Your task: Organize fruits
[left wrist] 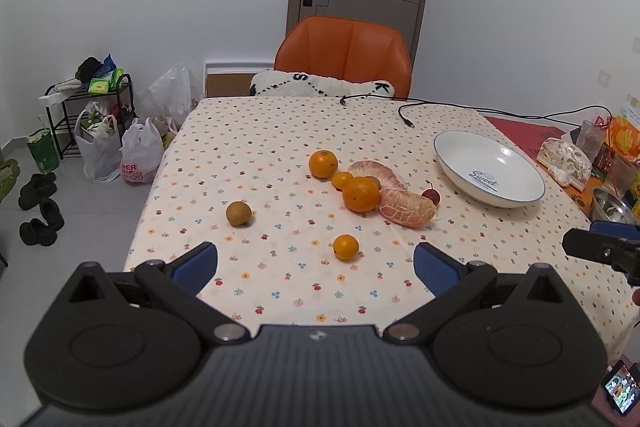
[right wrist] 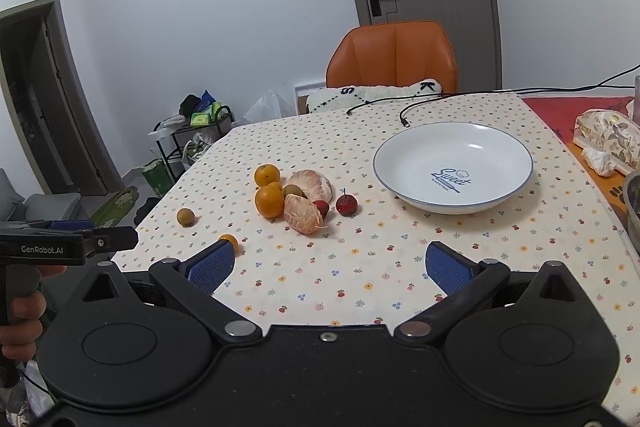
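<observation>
Fruit lies loose on the dotted tablecloth: a cluster of oranges (left wrist: 360, 193) (right wrist: 269, 201), peeled pomelo pieces (left wrist: 407, 207) (right wrist: 303, 214), a small red fruit (right wrist: 346, 204) (left wrist: 431, 195), a brown round fruit (left wrist: 239, 213) (right wrist: 186, 217) apart at the left, and one small orange (left wrist: 346, 246) (right wrist: 229, 239) nearest me. An empty white bowl (left wrist: 524, 183) (right wrist: 400, 155) with blue lettering stands to the right. My left gripper (left wrist: 316, 265) is open above the near table, just short of the small orange. My right gripper (right wrist: 330, 265) is open too, nothing between its pads.
An orange chair (left wrist: 344, 57) with a white cushion stands at the far side. Black cables (left wrist: 408, 111) lie near the far edge. Tissues, a metal bowl (left wrist: 612, 205) and snack packs crowd the right side. Bags, a rack and shoes sit on the floor at the left.
</observation>
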Available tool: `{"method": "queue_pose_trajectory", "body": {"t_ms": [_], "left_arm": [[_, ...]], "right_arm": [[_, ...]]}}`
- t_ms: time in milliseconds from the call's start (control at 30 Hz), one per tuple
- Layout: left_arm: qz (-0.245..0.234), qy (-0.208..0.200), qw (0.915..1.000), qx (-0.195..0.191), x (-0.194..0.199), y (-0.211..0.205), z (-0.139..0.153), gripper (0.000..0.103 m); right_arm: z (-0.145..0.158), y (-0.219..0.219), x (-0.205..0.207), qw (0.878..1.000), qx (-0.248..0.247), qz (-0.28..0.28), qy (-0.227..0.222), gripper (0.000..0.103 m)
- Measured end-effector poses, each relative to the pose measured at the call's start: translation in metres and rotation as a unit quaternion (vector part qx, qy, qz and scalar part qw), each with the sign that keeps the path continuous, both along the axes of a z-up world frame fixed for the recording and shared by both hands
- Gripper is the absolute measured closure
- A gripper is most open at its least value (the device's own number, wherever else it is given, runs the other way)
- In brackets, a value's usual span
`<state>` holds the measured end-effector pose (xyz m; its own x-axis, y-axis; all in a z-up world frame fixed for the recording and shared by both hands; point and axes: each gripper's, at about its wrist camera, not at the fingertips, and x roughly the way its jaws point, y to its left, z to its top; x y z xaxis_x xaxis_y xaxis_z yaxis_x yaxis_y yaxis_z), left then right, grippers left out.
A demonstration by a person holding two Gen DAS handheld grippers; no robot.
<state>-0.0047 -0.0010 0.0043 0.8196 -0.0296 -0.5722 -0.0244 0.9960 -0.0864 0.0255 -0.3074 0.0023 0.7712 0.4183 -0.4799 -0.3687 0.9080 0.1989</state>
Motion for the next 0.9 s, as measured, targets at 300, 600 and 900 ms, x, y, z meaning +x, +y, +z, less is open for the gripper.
{"method": "queue_pose_trajectory", "body": {"t_ms": [300,600,900], "left_arm": [[-0.003,-0.001,1.0,-0.001,-0.0006,0.001,0.0005,0.0],[-0.007,-0.002,1.0,-0.003,-0.0002,-0.0009,0.0015,0.0],[-0.007,-0.002,1.0,-0.004,0.0,-0.0005,0.0003,0.0]], "right_arm": [[0.0009,-0.0003,0.0005,1.0,-0.001,-0.001,-0.001,0.0],[0.0012,-0.0018,0.0009,1.0,-0.002,0.0,-0.002,0.0],[0.0018,-0.0005,-0.0001,1.0,-0.002,0.0,-0.001,0.0]]}}
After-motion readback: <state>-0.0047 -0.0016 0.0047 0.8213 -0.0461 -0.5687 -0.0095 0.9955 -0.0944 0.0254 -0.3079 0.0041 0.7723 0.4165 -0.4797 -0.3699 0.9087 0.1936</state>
